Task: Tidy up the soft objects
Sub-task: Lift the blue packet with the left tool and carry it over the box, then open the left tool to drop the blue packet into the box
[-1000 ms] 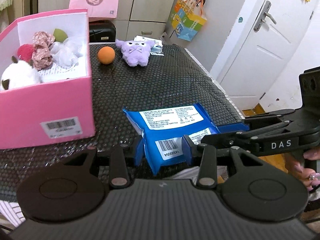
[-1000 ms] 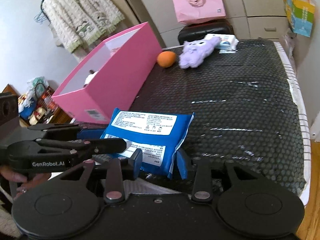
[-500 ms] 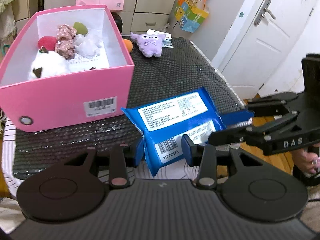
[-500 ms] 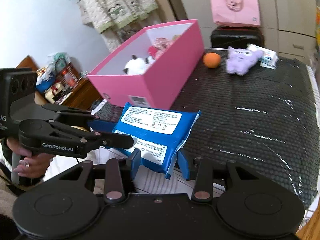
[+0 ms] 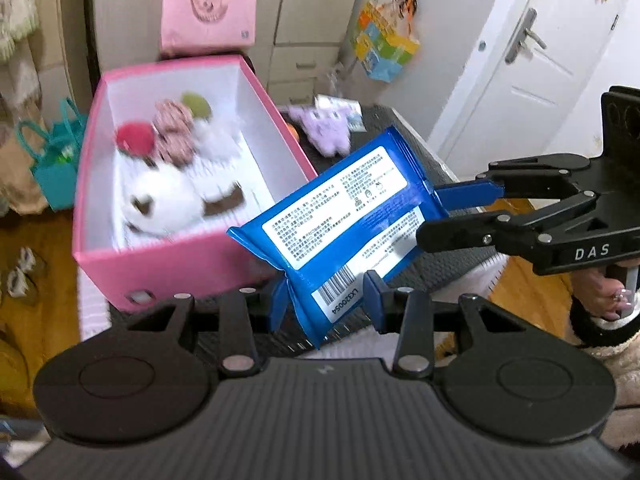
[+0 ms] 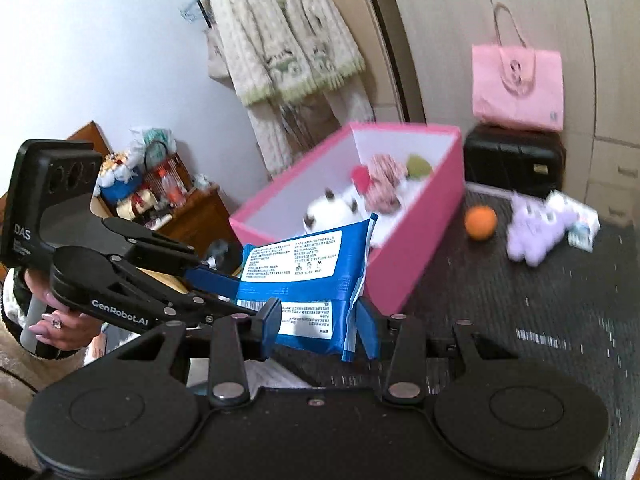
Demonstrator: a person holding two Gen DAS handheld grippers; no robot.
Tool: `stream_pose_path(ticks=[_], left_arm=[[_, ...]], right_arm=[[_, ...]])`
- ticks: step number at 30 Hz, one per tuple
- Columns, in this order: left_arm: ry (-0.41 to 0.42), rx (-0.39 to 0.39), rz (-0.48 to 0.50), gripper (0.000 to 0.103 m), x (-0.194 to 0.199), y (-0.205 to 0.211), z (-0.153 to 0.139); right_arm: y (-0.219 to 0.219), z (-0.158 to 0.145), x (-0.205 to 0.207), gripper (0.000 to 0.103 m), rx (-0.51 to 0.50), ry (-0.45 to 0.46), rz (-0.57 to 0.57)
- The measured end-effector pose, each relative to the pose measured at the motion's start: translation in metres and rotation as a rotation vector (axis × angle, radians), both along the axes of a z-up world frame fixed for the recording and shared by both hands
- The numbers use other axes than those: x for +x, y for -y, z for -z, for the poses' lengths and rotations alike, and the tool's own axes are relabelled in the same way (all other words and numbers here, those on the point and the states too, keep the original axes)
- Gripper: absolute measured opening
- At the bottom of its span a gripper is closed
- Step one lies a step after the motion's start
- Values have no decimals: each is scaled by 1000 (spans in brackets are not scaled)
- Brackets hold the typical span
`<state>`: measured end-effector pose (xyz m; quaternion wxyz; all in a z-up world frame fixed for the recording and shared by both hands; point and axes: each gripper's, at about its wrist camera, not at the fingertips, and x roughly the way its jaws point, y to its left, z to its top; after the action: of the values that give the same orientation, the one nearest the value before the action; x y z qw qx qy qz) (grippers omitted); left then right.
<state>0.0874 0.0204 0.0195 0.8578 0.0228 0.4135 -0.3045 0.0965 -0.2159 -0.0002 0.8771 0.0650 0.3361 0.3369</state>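
Both grippers clamp the same soft blue plastic wipes pack (image 5: 344, 220): the left gripper (image 5: 326, 304) pinches its barcode end, and the right gripper (image 6: 318, 322) bites the opposite short end between blue pads. The pack hangs in the air, just beside the near corner of the open pink cardboard box (image 5: 192, 272) and above the black honeycomb mat (image 6: 520, 300). It looks light, squashy and slick-skinned, so the crimped end seams seem the safest holds. Its long axis runs between the two grippers, label side up, tilted toward the box.
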Motion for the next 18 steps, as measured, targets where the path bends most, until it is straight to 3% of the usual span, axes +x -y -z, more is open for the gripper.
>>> stream_pose_path(ticks=[9,13,18], left_arm=[[40,-57,-75,39,43,-34,-14],[39,-22,-98,39,70,-39,-13],[-29,15,-93,40,104,-47,3]], right_arm=[[-38,-16,37,48,-19,85,5],[-51,-15,62,48,-32,79,5],[-72,2,94,48,-85,25,4]])
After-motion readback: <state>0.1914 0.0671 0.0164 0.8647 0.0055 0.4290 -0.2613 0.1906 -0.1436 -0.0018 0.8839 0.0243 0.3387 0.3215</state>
